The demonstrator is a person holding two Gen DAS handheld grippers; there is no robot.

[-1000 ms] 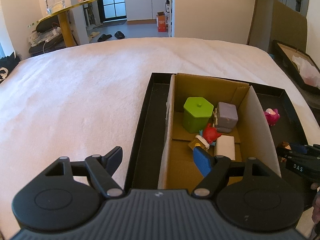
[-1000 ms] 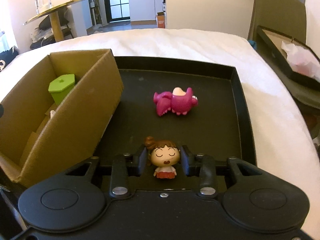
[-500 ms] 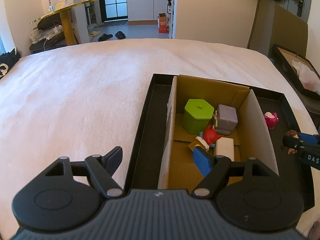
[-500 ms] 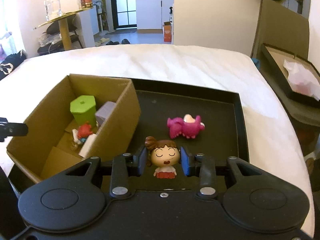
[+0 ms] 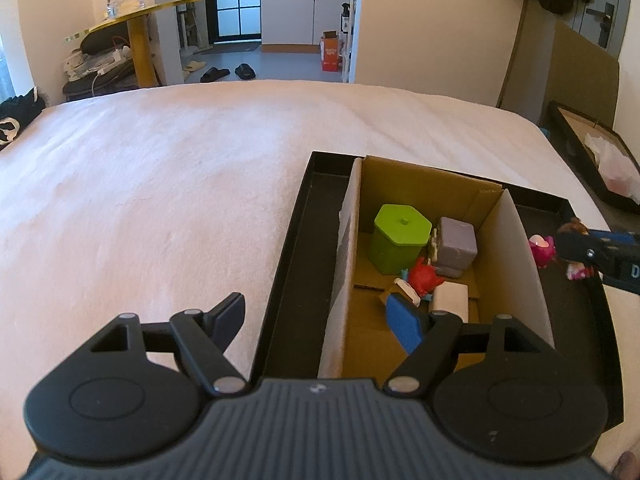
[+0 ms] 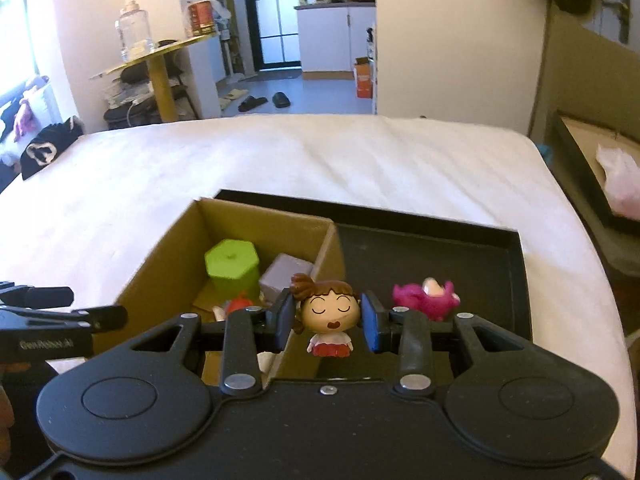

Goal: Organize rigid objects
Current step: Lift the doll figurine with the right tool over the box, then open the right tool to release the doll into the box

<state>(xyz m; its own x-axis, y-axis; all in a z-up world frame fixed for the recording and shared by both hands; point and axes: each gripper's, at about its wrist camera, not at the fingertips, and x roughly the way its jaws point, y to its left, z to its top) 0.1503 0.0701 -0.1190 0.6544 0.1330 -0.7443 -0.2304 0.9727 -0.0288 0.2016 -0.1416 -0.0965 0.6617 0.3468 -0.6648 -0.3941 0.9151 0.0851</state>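
Where the room opens, white bedspread point(image 5: 180, 184) spreads

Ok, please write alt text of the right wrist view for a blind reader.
The right gripper holds a small girl figurine by the head, above a black tray. Behind it, a cardboard box contains a green container, and a pink toy lies on the tray.

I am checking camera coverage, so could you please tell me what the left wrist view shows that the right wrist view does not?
Only the left wrist view shows the white block on the cardboard box floor and the tray's bare strip left of the box. Only the right wrist view shows the doll figure's closed-eyed face, gripped by the right claw. Both show the green hexagonal container, grey cube, red toy and pink toy.
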